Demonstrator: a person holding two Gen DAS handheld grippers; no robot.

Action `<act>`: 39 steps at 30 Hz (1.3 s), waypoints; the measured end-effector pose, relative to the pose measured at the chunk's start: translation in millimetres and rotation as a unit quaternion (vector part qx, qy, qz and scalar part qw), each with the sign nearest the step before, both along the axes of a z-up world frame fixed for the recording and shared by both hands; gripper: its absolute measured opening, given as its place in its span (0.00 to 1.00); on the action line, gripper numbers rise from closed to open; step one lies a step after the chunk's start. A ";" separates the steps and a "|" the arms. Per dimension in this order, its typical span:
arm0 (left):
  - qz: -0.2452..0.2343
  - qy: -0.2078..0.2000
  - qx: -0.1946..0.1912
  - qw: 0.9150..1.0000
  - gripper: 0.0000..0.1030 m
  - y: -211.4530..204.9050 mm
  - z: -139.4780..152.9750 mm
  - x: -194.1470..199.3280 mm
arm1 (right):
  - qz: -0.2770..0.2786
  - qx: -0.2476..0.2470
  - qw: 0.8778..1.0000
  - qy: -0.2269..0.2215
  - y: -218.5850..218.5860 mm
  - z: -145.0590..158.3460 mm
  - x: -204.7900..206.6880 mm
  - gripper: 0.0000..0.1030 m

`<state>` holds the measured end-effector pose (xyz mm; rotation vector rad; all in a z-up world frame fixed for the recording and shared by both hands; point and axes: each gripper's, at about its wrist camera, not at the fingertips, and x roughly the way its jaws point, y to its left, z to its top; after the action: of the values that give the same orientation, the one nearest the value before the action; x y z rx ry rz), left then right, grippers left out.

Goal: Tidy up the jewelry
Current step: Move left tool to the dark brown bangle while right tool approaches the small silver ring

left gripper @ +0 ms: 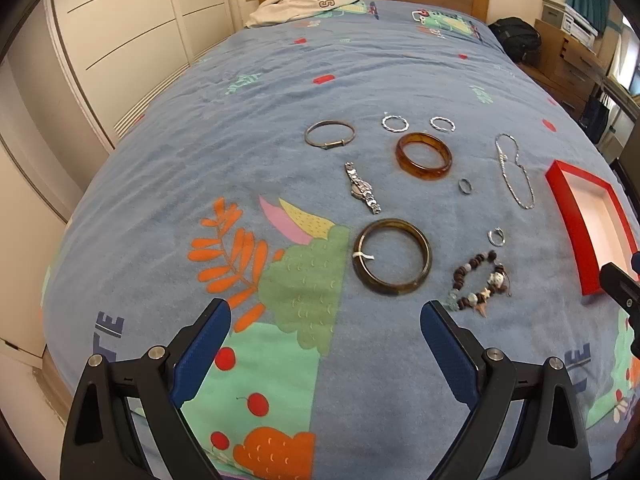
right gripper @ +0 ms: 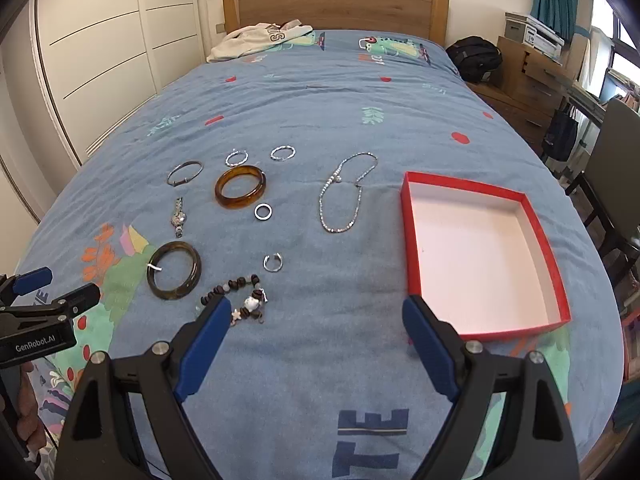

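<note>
Jewelry lies spread on a blue bedspread. There is a dark bangle (left gripper: 392,257) (right gripper: 173,270), an amber bangle (left gripper: 423,155) (right gripper: 240,186), a beaded bracelet (left gripper: 480,282) (right gripper: 244,298), a silver watch (left gripper: 363,188) (right gripper: 178,216), a thin metal bangle (left gripper: 329,134) (right gripper: 185,173), a chain necklace (left gripper: 515,172) (right gripper: 346,194) and several small silver rings (right gripper: 263,211). A red box (right gripper: 480,254) (left gripper: 568,216) with a white inside lies empty at the right. My left gripper (left gripper: 326,320) is open, just short of the dark bangle. My right gripper (right gripper: 316,316) is open between the beaded bracelet and the box.
A white garment (right gripper: 256,40) lies by the wooden headboard (right gripper: 336,4). White wardrobe doors (right gripper: 100,48) run along the left of the bed. A black backpack (right gripper: 474,58), wooden drawers (right gripper: 528,80) and a chair (right gripper: 612,160) stand to the right.
</note>
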<state>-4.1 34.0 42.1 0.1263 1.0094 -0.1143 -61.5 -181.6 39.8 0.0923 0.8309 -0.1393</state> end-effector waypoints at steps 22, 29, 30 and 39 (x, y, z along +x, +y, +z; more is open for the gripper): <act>0.007 0.013 -0.004 1.000 0.84 5.4 -9.8 62.4 | 0.025 0.020 0.999 -0.011 -19.8 0.1 57.0 0.85; 0.006 0.010 -0.005 1.000 0.83 4.1 -13.4 73.5 | 0.039 0.025 0.999 -0.006 -20.3 -8.0 70.8 0.85; 0.007 0.010 -0.005 1.000 0.83 5.0 -14.0 74.4 | 0.040 0.026 0.999 -0.006 -20.9 -8.8 71.9 0.84; 0.009 0.020 -0.010 1.000 0.80 12.1 -23.2 76.1 | 0.042 0.032 0.999 -0.004 -24.5 -15.0 78.6 0.84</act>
<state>72.0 46.0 18.9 0.0982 1.0482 -0.1109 17.2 -206.1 24.8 0.1171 0.8307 -0.0337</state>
